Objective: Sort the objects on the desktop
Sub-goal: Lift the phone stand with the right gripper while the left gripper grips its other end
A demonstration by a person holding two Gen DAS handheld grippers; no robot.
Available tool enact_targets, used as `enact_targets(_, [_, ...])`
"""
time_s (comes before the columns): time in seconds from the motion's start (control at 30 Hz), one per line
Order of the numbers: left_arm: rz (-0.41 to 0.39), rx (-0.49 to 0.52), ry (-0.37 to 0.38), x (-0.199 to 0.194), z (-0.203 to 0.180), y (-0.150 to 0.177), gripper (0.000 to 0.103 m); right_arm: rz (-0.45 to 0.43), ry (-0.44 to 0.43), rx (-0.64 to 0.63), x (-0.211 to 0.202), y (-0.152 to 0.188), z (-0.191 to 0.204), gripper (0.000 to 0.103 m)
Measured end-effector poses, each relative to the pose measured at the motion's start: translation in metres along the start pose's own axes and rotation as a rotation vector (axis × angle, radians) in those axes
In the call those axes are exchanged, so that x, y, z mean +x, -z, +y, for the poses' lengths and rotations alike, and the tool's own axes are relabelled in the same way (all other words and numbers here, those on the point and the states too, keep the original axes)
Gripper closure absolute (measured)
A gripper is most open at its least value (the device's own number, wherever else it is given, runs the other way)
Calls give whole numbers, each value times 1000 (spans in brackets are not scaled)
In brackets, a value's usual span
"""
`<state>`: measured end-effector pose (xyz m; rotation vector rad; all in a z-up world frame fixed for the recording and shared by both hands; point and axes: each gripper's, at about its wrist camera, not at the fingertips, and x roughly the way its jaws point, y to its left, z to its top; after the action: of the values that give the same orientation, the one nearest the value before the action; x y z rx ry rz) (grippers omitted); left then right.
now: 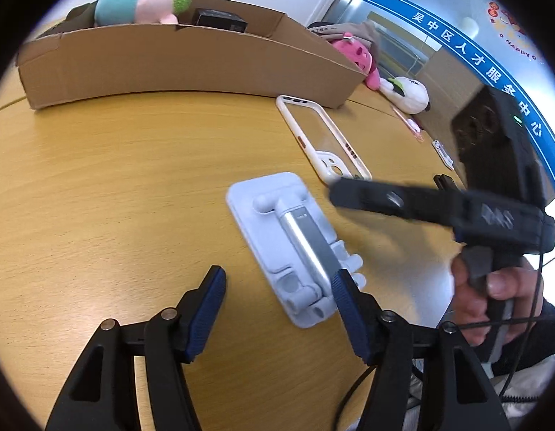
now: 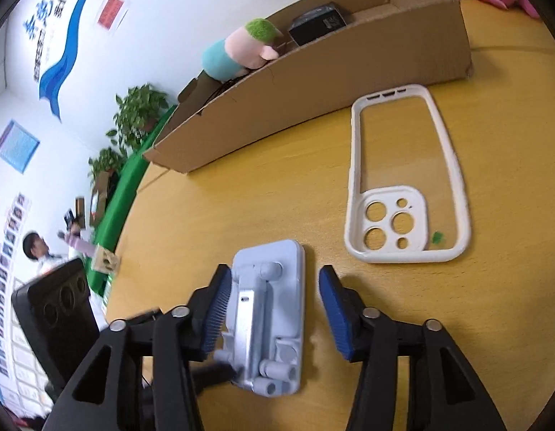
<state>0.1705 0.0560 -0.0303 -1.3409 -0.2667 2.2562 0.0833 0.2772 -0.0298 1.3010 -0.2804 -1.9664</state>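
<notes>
Two grippers, both with jaws spread wide and holding nothing. Your right gripper [image 2: 273, 305] straddles the pale blue phone stand [image 2: 268, 318], which lies folded flat on the wooden table [image 2: 263, 186]; its left pad is just beside the stand's edge. Your left gripper [image 1: 279, 305] hangs near the stand's other end [image 1: 291, 248], its right fingertip over one corner. Beside the stand lies a white phone case [image 2: 406, 176], and beyond it a cardboard box [image 1: 176, 61] holds a plush toy [image 1: 142, 1].
</notes>
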Motion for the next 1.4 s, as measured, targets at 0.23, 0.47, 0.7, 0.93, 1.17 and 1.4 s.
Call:
enact_targets(0.23, [55, -15, 75, -4, 19, -8, 42, 122, -34, -178, 1, 36, 23, 26])
enact_targets(0.47, [87, 49, 46, -2, 34, -54, 41, 55, 120, -323, 25, 55, 66, 4])
enact_targets(0.7, [162, 179, 22, 16, 22, -73, 41, 10, 303, -583, 45, 74, 94, 26])
enact_targets(0.93, [266, 426, 53, 3, 19, -64, 41, 145, 138, -810, 39, 73, 83, 26])
enact_targets(1.17, [376, 644, 115, 4, 6, -38, 32, 343, -98, -1169, 20, 83, 67, 26])
enact_targets(1.4, [441, 822, 170, 14, -20, -12, 24, 516, -234, -1440, 25, 76, 69, 26])
